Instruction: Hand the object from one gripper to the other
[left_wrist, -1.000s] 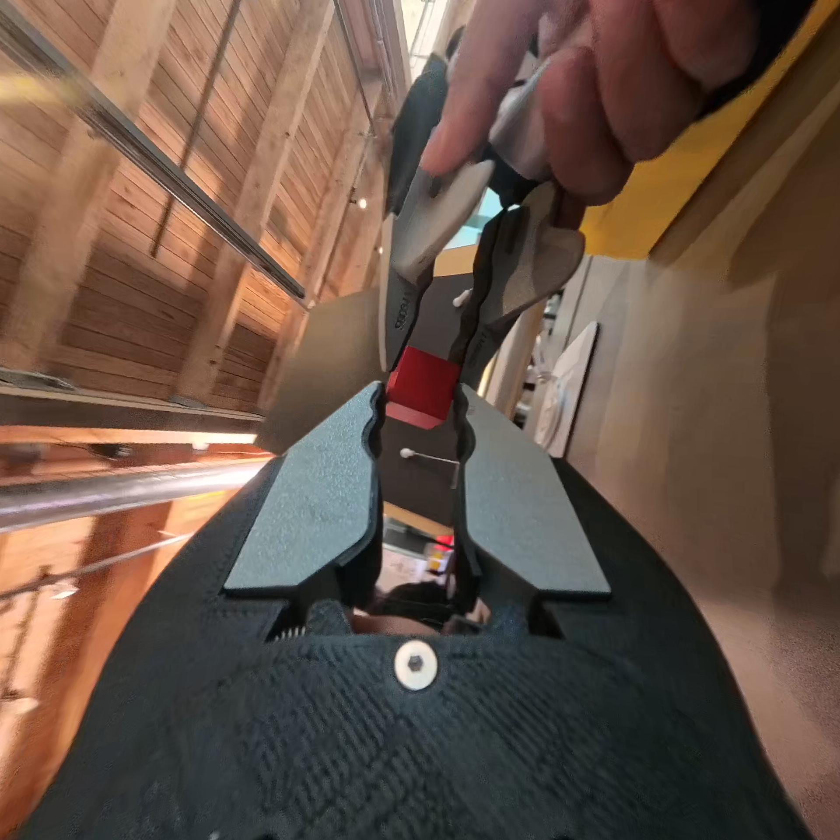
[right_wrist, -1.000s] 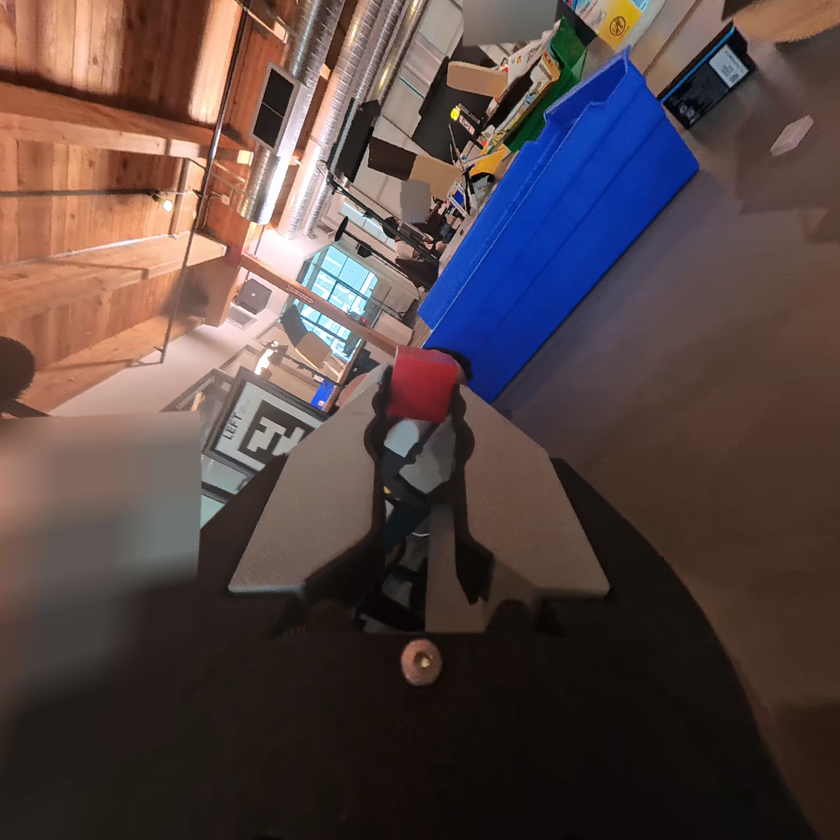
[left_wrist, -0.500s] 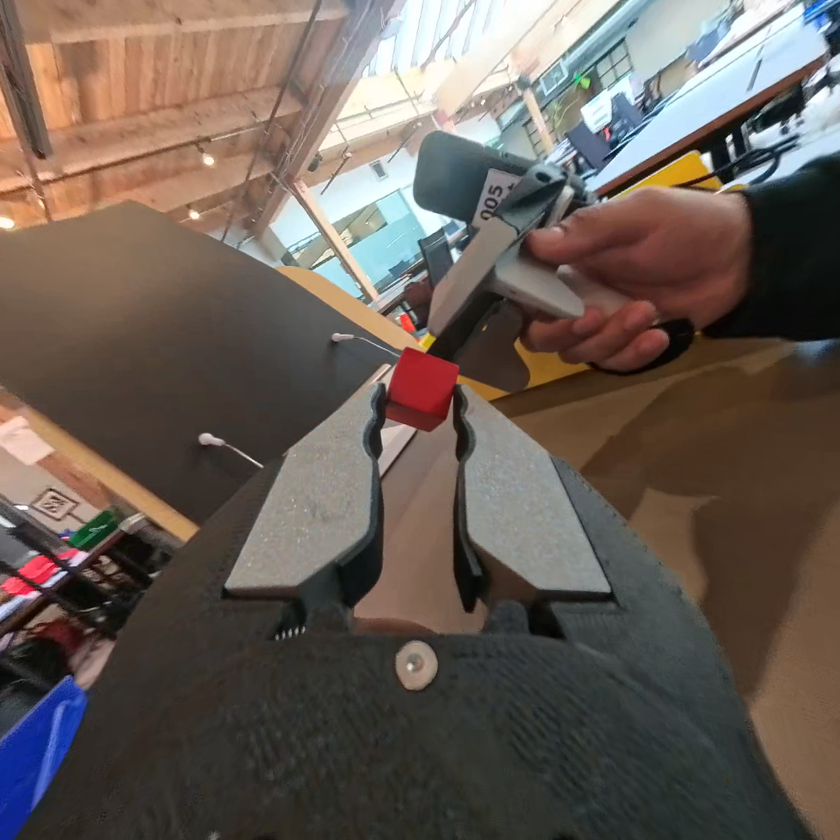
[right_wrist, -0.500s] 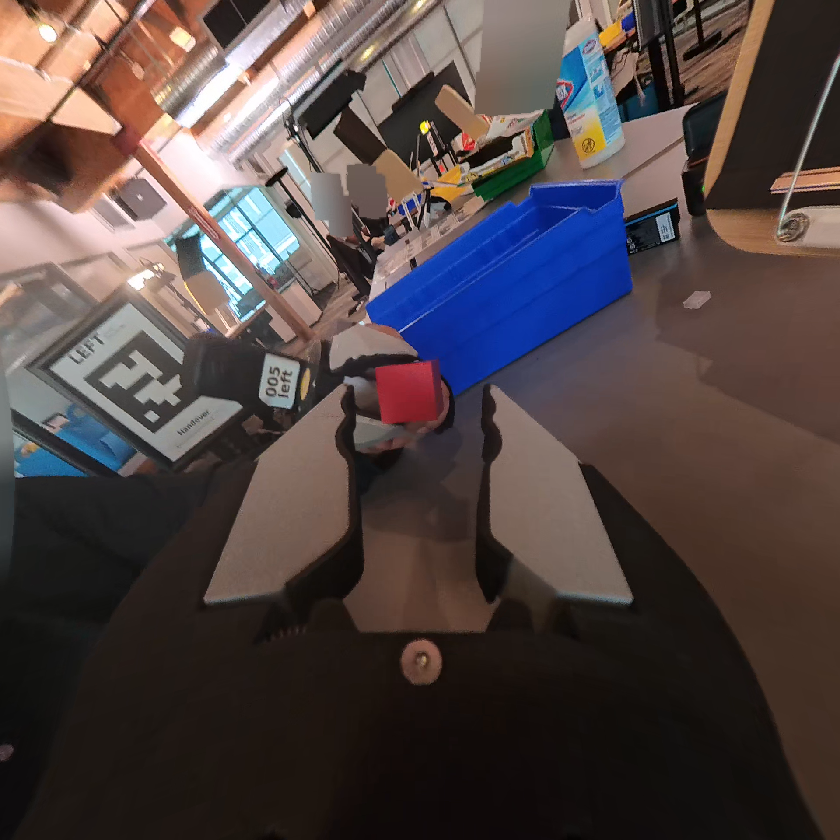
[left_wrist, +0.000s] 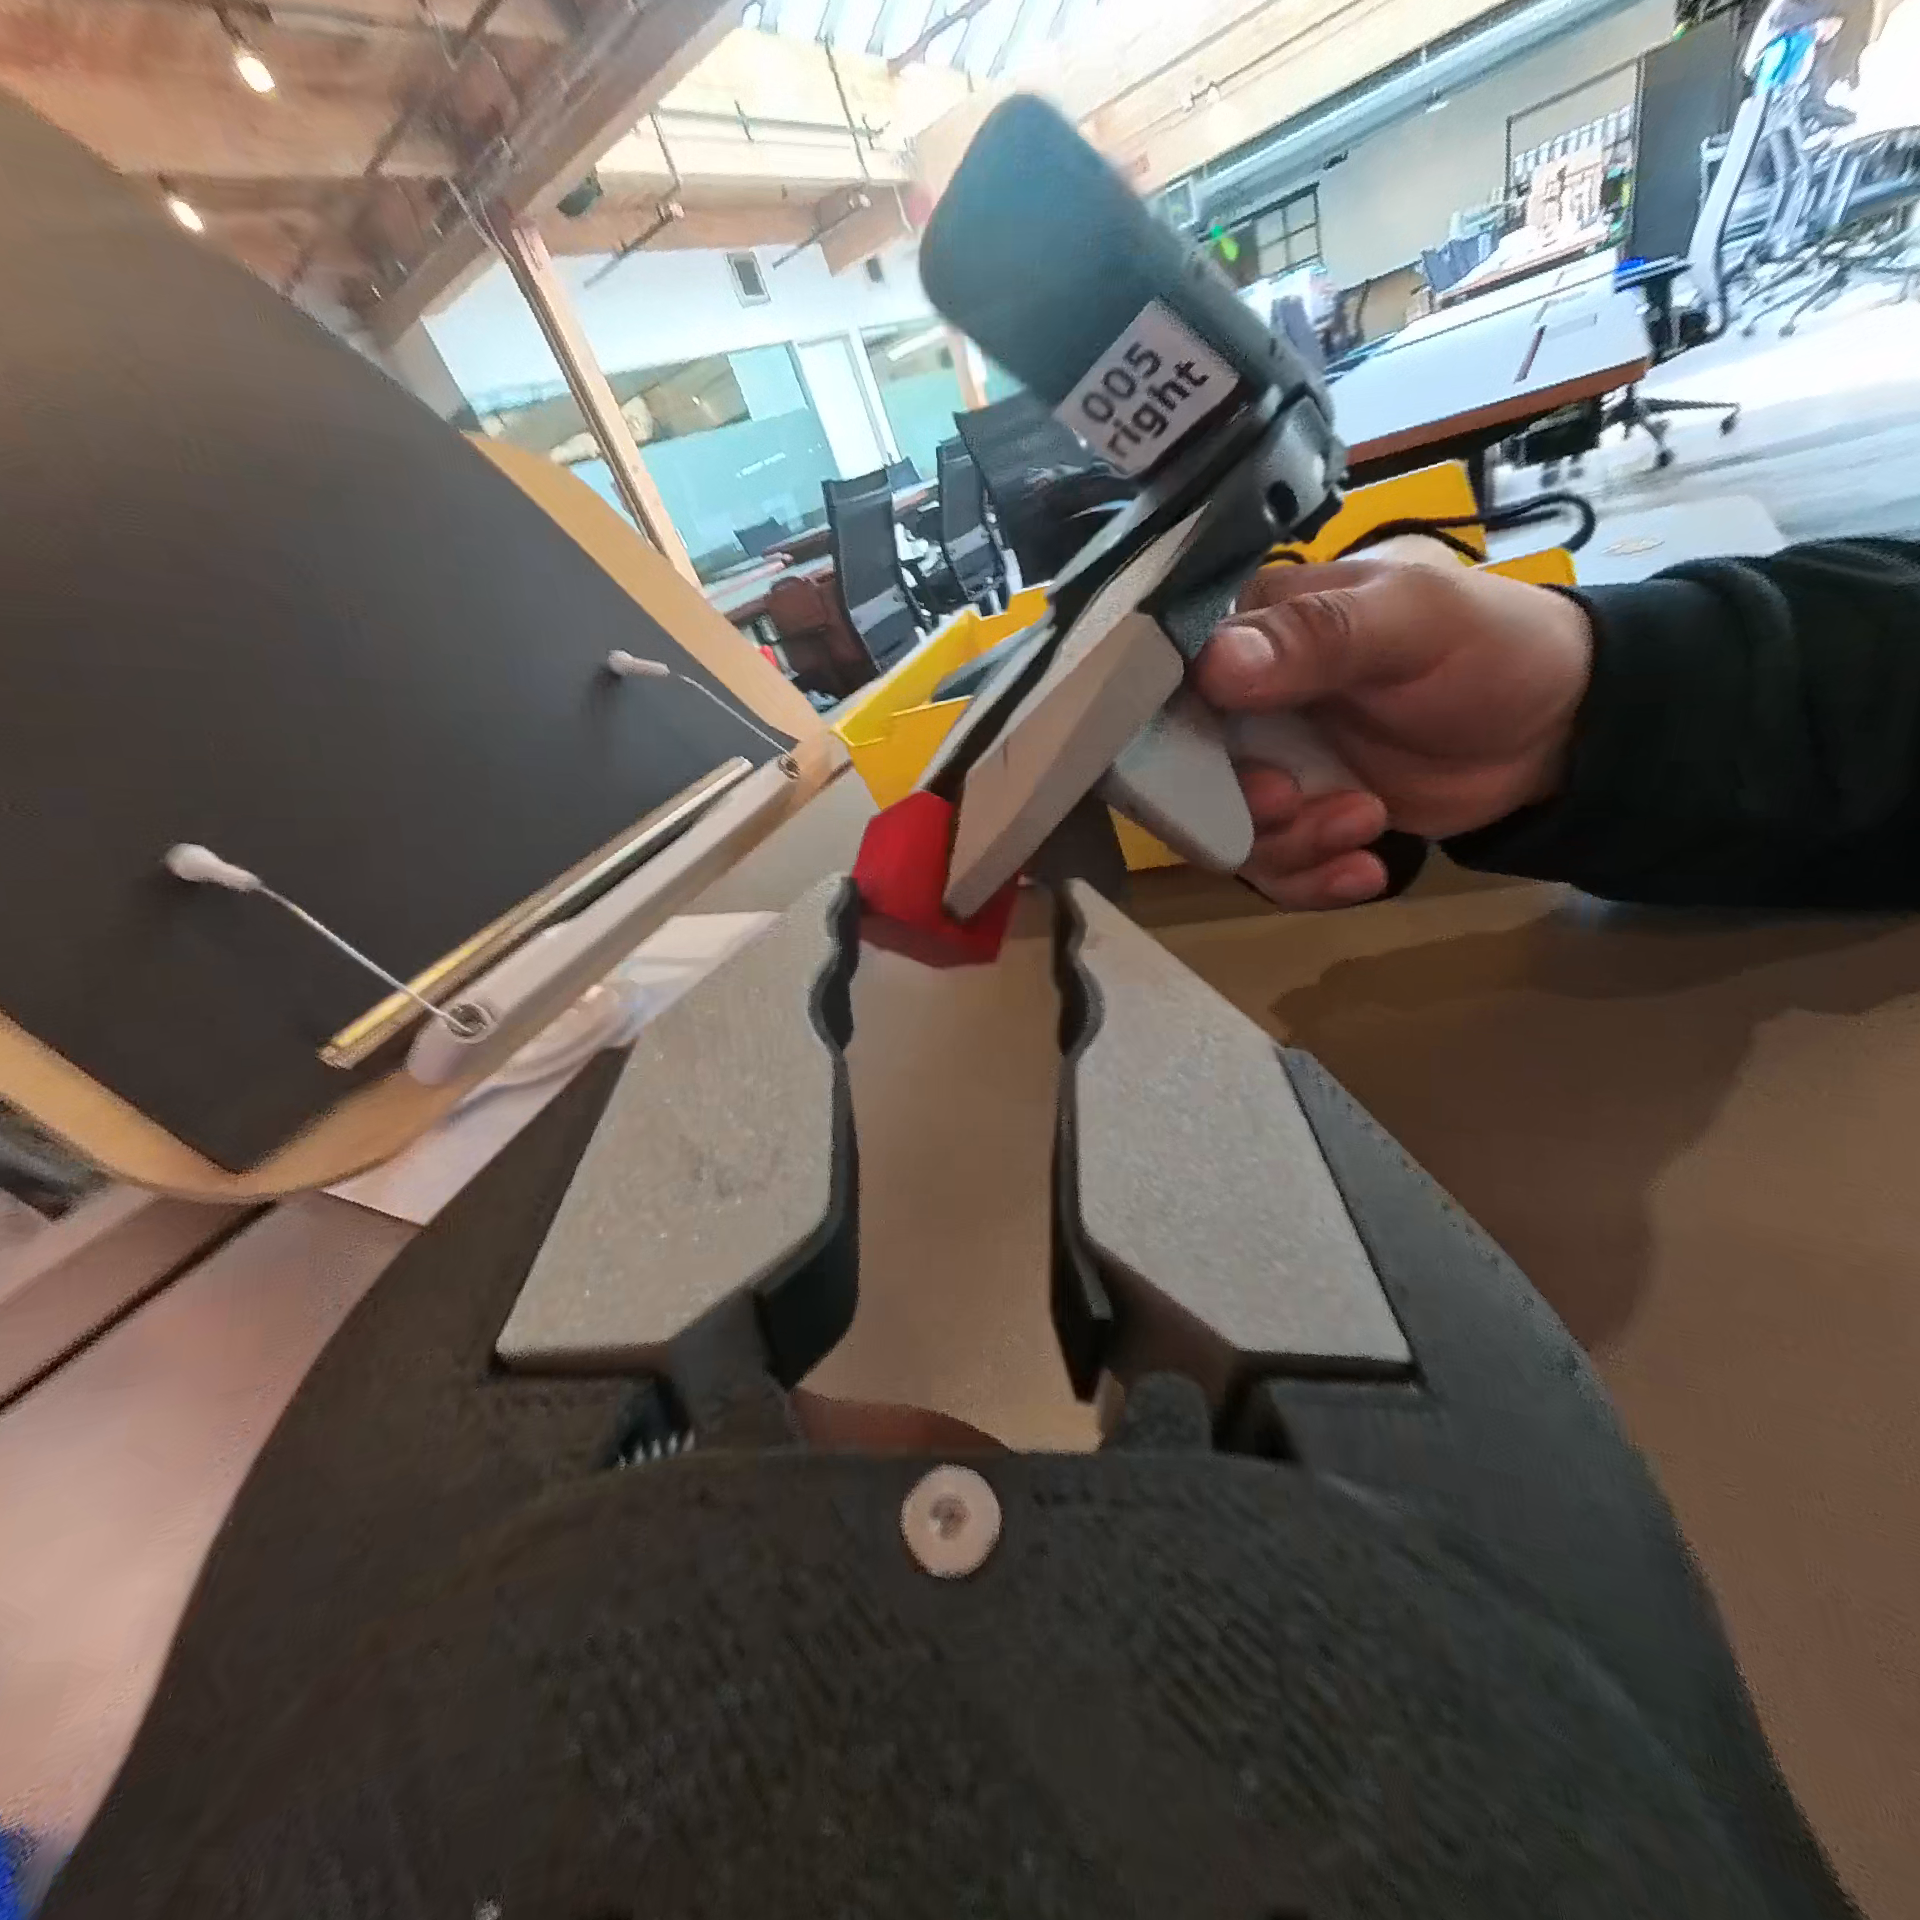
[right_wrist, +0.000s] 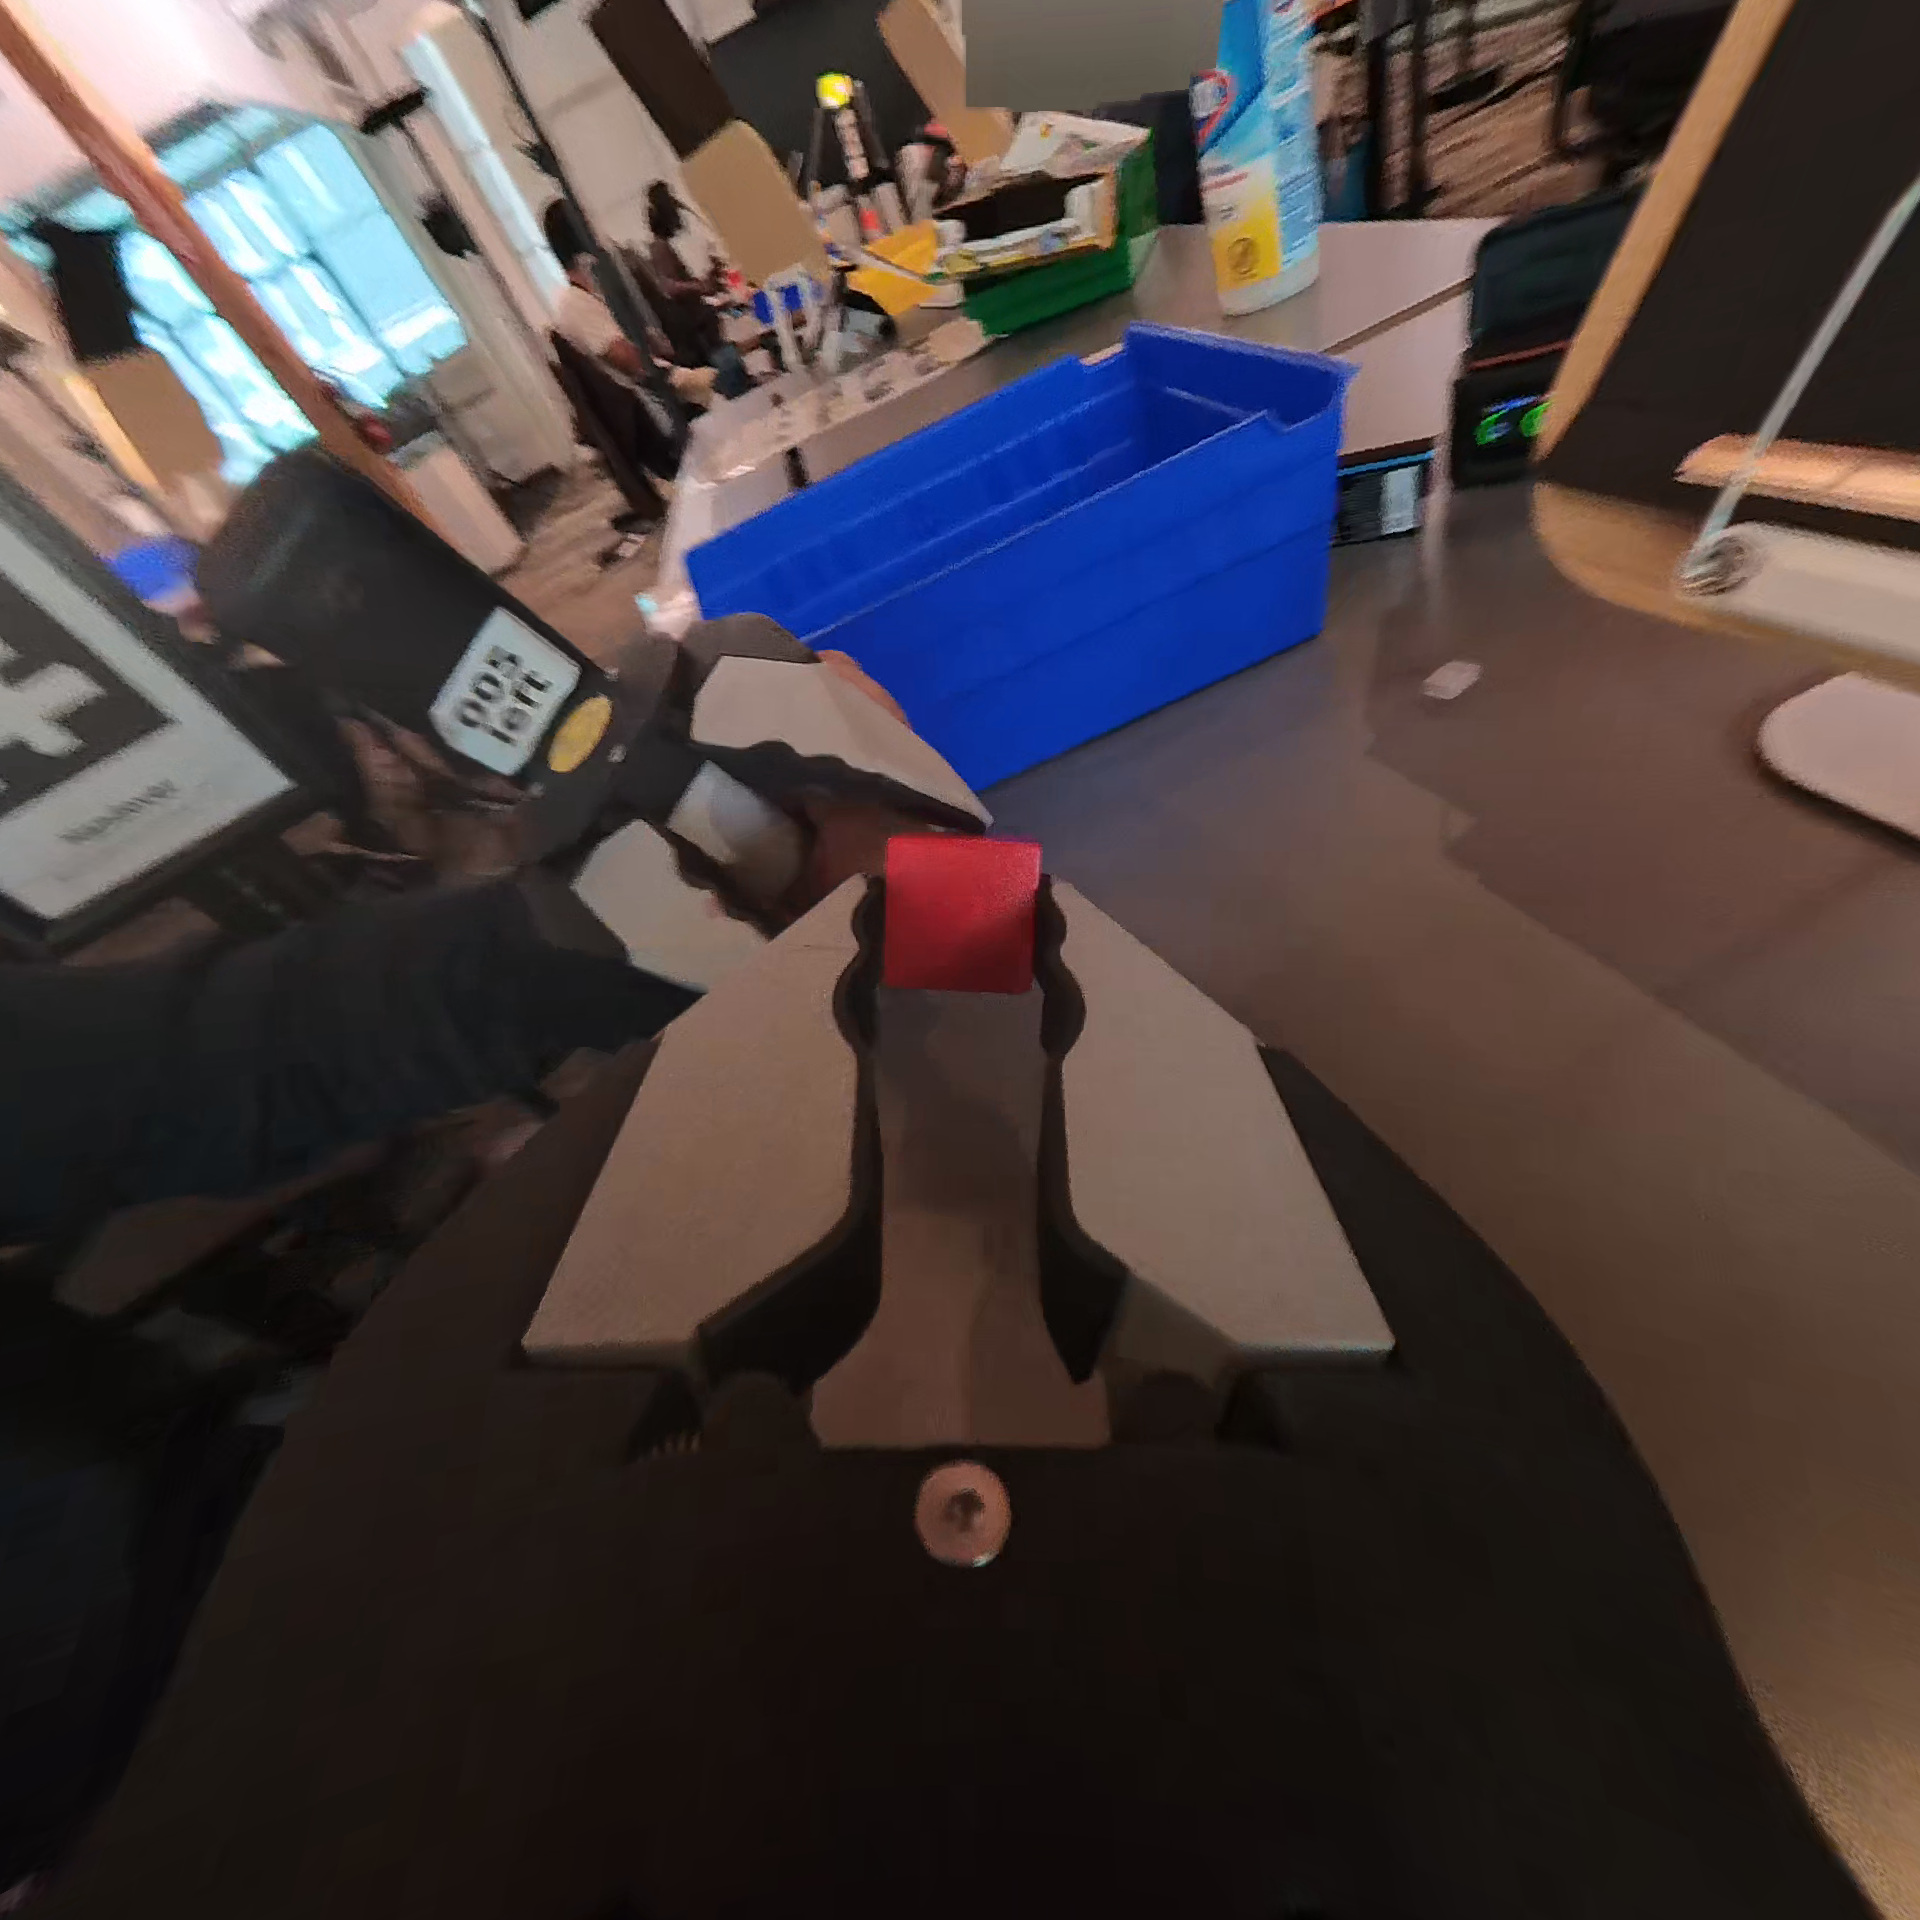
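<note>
A small red cube (right_wrist: 961, 914) sits clamped between the fingertips of my right gripper (right_wrist: 961, 920), which is shut on it above the brown table (right_wrist: 1558, 987). In the left wrist view the cube (left_wrist: 904, 873) is at the tips of my left gripper (left_wrist: 956, 914), whose jaws stand wider than the cube; only the left tip touches it. The right gripper's finger (left_wrist: 1049, 748) comes in from the upper right, held by a hand (left_wrist: 1403, 707). The left gripper's finger (right_wrist: 821, 717) shows just left of the cube in the right wrist view.
A blue bin (right_wrist: 1039, 561) stands on the table behind the cube, with a white bottle (right_wrist: 1262, 187) farther back. A yellow bin (left_wrist: 904, 717) and a black board with a wooden rim (left_wrist: 260, 623) stand beyond the left gripper. People sit far back.
Half a second ago the left gripper held the cube and the right was open. Now the right has shut on the cube and the left jaws have opened.
</note>
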